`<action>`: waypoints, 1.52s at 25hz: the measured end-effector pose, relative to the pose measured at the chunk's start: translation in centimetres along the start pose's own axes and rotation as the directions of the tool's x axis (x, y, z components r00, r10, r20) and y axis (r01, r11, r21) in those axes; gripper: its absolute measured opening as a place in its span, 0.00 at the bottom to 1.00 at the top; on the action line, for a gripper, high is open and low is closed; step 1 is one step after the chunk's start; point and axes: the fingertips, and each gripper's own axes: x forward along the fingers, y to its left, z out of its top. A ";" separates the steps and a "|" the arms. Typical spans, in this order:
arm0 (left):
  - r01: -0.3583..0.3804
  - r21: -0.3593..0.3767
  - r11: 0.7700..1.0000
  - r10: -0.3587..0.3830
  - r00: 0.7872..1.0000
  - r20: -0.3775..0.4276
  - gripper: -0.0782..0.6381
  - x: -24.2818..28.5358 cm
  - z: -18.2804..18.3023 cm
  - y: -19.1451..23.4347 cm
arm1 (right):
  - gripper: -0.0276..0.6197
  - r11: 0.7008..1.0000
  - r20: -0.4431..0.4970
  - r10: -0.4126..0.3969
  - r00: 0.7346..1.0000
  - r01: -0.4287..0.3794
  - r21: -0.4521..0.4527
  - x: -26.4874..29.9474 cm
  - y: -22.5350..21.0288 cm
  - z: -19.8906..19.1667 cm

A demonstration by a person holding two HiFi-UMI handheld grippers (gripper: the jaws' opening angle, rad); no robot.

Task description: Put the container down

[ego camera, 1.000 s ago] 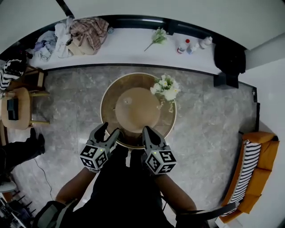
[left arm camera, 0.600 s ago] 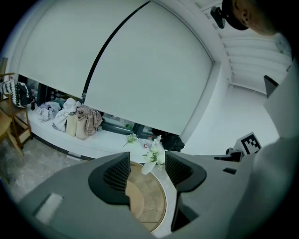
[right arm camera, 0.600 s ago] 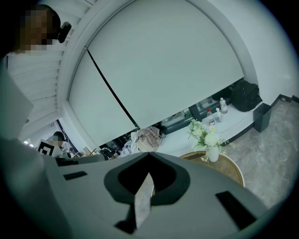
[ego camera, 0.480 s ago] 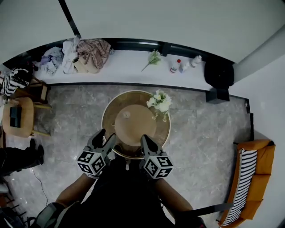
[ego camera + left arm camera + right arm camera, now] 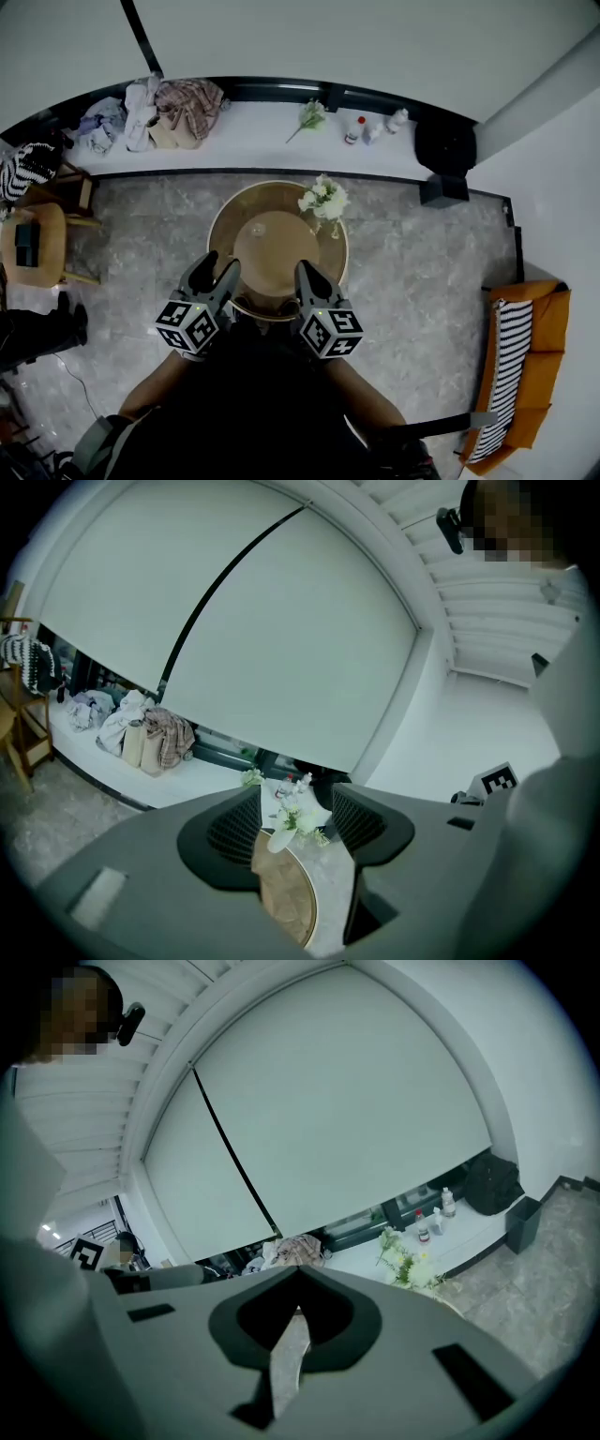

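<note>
Container: I take it to be the round tan disc at ctr of the round surface. It's low and flat-topped, w/ a small pale spot on top. Can't confirm it's a separate thing vs part of the top, but nothing else container-like shows near the hands. It's circular, so no long axis to line up on. It sits on the surface and isn't carried.

Key relation: it lies just far of both grippers and btwn them. Left gripper is at its near-left edge and right gripper at its near-right edge, approx mirrored, so neither hand is clearly nearer. From above, can't tell if either tip touches it or hangs over it.

Left gripper: released, jaws well apart w/ nothing btwn them. Only the surface's gold rim and the flowers show through the gap. Right gripper: clenched tip to tip. A thin pale strip behind the tips looks like background, not a held thing.

Judgement: put-down prob already done. Flowers stand far-right on the surface, well clear of both hands, w/ floor all round.
</note>
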 end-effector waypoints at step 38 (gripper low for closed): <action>0.034 0.074 0.997 -0.043 0.992 0.121 0.14 -2.5 3.6 -0.6 | 0.05 0.995 0.131 0.080 0.988 -0.072 -0.066 -0.5 3.9 3.8</action>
